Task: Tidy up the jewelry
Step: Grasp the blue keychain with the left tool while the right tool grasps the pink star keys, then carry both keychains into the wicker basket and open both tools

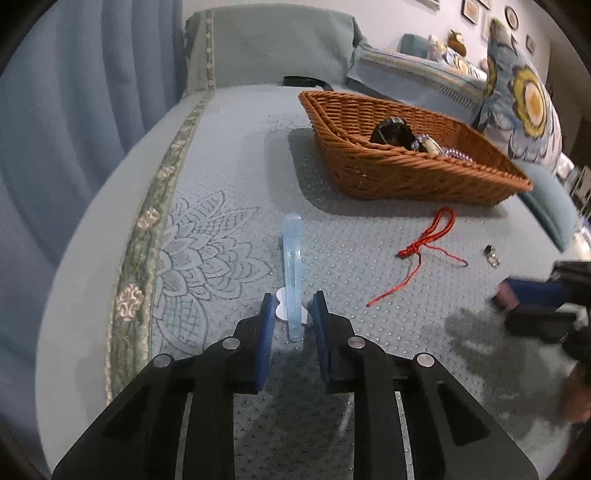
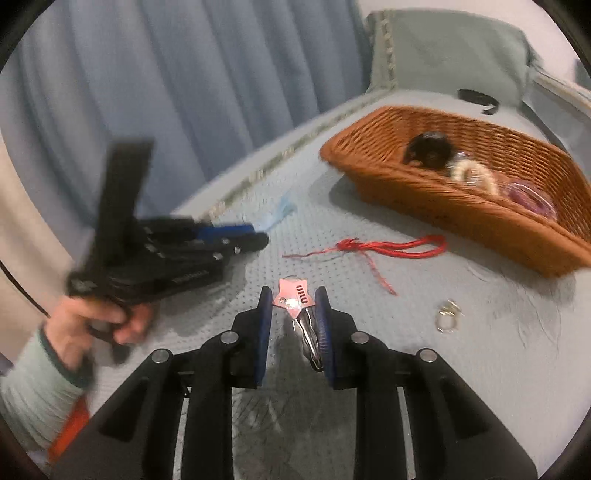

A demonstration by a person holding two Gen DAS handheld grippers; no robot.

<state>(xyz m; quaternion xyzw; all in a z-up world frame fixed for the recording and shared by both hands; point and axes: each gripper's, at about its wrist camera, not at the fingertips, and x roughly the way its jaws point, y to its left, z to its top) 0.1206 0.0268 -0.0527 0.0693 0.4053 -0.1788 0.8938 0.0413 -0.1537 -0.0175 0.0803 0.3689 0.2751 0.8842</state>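
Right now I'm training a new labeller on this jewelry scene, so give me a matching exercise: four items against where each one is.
Items:
1. pink star hair clip
2. pale blue clip
3. red cord
4. black item

Places:
A. inside the wicker basket
B. between the left gripper's jaws
C. loose on the bedspread
D. between the right gripper's jaws

Pairs: 1-D, 2-B, 3-C, 4-A

curtain (image 1: 74,110): blue, pleated | floral pillow (image 1: 524,103): upright | framed pictures (image 1: 476,11): on wall
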